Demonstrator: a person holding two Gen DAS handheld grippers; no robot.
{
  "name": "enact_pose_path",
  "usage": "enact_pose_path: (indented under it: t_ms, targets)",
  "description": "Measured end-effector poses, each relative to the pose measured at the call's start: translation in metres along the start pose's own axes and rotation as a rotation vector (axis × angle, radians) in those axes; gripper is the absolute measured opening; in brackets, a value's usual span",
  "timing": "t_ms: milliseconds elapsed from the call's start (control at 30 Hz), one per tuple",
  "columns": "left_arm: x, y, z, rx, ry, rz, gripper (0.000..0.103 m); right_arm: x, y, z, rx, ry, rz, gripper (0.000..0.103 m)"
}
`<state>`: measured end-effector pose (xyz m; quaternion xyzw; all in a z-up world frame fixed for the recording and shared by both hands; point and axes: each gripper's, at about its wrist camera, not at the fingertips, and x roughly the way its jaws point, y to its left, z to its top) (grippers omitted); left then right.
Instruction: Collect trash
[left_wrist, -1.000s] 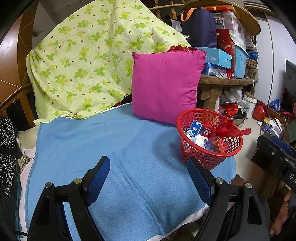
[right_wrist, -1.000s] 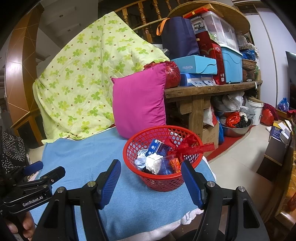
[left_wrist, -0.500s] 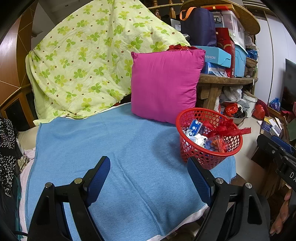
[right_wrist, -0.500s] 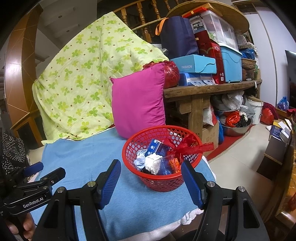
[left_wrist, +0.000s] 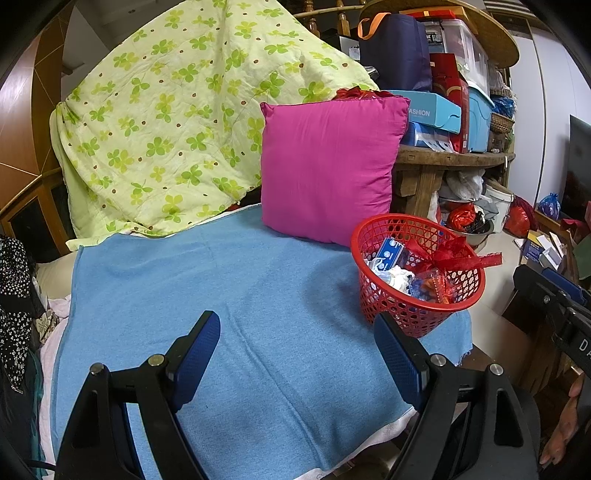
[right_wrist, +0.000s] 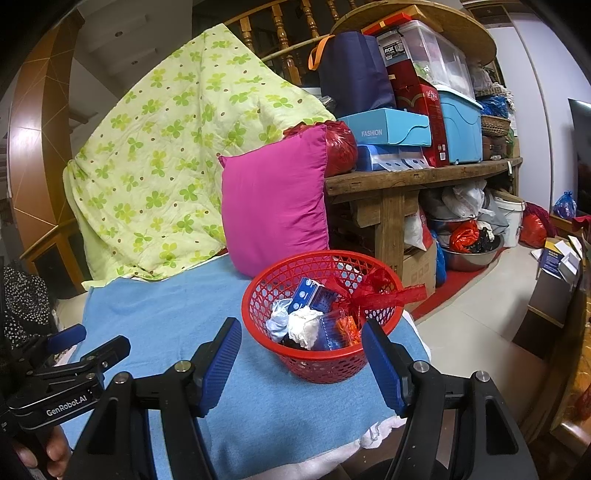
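A red mesh basket (left_wrist: 402, 314) (right_wrist: 325, 363) stands at the right end of a blue cloth (left_wrist: 236, 295) (right_wrist: 177, 306). Inside lie a blue carton (right_wrist: 312, 295), crumpled white tissue (right_wrist: 304, 325), a clear wrapper (right_wrist: 334, 330) and a red ribbon (right_wrist: 376, 291). My left gripper (left_wrist: 297, 349) hangs open over bare cloth, left of the basket, nothing between its blue pads. My right gripper (right_wrist: 301, 356) is open too, just in front of the basket's near rim, holding nothing. In the right wrist view the left gripper (right_wrist: 79, 349) shows at the lower left.
A magenta pillow (left_wrist: 328, 166) leans behind the basket, beside a green clover quilt (left_wrist: 177, 122). A wooden bench (right_wrist: 406, 184) loaded with boxes and bags stands to the right, with bowls and bags underneath. Cartons (right_wrist: 557, 258) litter the tiled floor. The cloth's front edge is close below both grippers.
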<state>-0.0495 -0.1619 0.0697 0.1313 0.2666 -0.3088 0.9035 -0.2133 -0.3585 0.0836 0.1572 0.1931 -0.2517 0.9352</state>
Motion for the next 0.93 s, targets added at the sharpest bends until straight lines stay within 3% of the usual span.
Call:
enact_pose_path:
  t_ms: [933]
  targets:
    - [0.006,-0.006,0.006,0.014,-0.027,-0.032,0.085,0.015,-0.012,-0.001,0.016,0.020,-0.018,0.071]
